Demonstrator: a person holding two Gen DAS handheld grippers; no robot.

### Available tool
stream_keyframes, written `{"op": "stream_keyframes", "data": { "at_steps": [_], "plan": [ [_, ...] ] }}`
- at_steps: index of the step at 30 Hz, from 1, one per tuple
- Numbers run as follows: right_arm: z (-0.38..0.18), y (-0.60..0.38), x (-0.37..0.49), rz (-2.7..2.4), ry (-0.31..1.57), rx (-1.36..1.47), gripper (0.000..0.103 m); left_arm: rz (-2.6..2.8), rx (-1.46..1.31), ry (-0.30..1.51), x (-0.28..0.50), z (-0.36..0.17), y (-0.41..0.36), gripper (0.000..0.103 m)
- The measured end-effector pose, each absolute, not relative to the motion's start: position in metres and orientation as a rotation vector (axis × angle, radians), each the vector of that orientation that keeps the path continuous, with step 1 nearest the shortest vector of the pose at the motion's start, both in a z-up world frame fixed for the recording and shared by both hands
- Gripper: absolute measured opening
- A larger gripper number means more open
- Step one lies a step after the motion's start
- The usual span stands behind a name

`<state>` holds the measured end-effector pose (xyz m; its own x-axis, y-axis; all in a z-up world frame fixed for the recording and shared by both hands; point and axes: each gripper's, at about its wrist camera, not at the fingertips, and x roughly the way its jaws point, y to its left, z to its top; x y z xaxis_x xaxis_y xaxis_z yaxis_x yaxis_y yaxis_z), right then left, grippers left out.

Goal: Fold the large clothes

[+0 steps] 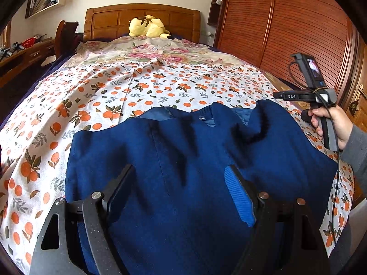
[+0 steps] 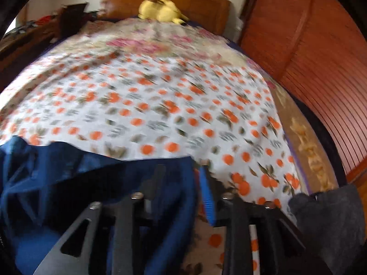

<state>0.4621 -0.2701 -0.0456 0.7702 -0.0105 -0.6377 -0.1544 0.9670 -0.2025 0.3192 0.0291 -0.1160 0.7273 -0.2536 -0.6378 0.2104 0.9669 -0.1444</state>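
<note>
We see a dark blue sweater [image 1: 183, 160] lying on the bed [image 1: 137, 87], at its near end, spread over a sheet [image 1: 114, 96] printed with oranges. Its neckline points toward the headboard [image 1: 142, 20], with a small white size label [image 1: 201, 118] at the collar; the print on it is too small for us to read. Deep folds run down the chest, and the right shoulder bunches upward.

Our left gripper [image 1: 181, 181] hovers above the sweater's body with its fingers spread wide, holding nothing. The sweater's hem is cut off below the gripper's frame.

The right wrist view is blurred. There the right gripper [image 2: 181, 181] sits at the sweater's edge [image 2: 91, 171], fingers spread; the left finger is partly lost against the dark cloth, and we cannot tell whether fabric lies between them. In the left view the right gripper [image 1: 278, 95] appears only from the side, beside the sweater's right shoulder, held by a hand [image 1: 330, 123].

A yellow plush [image 1: 148, 26] lies by the headboard.
</note>
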Motion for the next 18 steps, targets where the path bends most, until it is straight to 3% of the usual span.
{"op": "stream_keyframes", "data": {
  "at_steps": [7, 18],
  "plan": [
    [-0.043, -0.205, 0.418, 0.38, 0.665, -0.31, 0.039, -0.253, -0.069, 0.706, 0.319, -0.115, 0.032, 0.08],
    [-0.091, -0.171, 0.419, 0.477, 0.804, -0.373, 0.039, -0.248, -0.071, 0.702, 0.314, -0.112, 0.039, 0.08]
  ]
}}
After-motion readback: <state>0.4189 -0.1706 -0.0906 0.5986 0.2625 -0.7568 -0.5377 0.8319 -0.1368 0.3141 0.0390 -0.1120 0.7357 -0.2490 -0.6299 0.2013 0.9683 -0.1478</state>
